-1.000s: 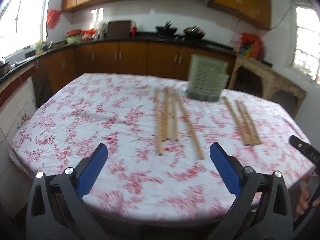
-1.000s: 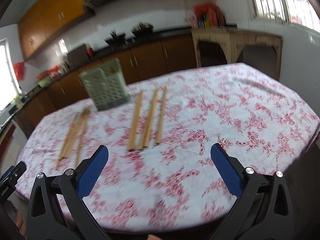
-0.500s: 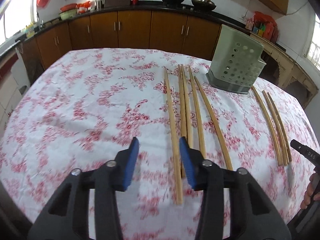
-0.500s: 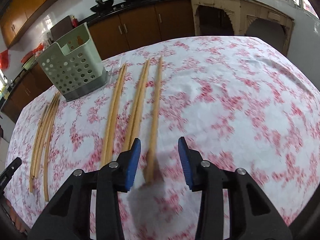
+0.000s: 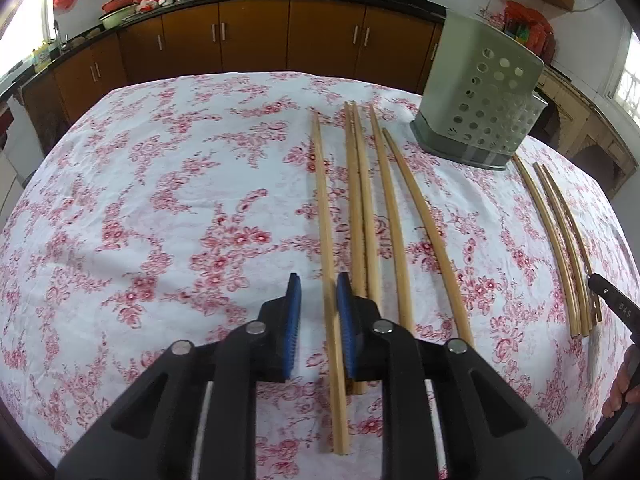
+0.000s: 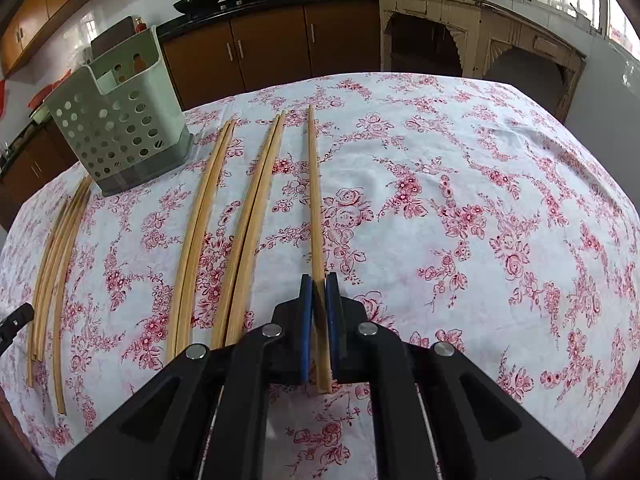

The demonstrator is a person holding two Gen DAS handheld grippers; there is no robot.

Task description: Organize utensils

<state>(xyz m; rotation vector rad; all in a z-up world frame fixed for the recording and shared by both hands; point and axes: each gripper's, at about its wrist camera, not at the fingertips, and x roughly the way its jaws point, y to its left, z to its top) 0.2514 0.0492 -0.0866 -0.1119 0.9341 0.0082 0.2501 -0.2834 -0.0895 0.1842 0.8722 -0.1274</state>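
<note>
Long wooden chopsticks lie on a floral tablecloth. In the left wrist view my left gripper (image 5: 318,286) has its blue pads nearly closed around the leftmost chopstick (image 5: 325,216), with small gaps at each side. Several more chopsticks (image 5: 372,216) lie just right of it. In the right wrist view my right gripper (image 6: 319,286) is shut on the rightmost chopstick (image 6: 314,192), which still rests on the cloth. Other chopsticks (image 6: 248,224) lie to its left. A pale green perforated utensil holder (image 5: 478,88) stands upright at the table's far side; it also shows in the right wrist view (image 6: 116,120).
Another bundle of chopsticks (image 5: 560,236) lies right of the holder, seen at far left in the right wrist view (image 6: 52,264). The table (image 6: 500,208) has rounded edges near both grippers. Brown kitchen cabinets (image 5: 256,40) and a cream side table (image 6: 480,36) stand behind.
Both grippers dropped toward the table and moved forward over the chopsticks. Both jaws narrowed from wide open; the right closed on the rightmost chopstick, the left drew in around the leftmost one.
</note>
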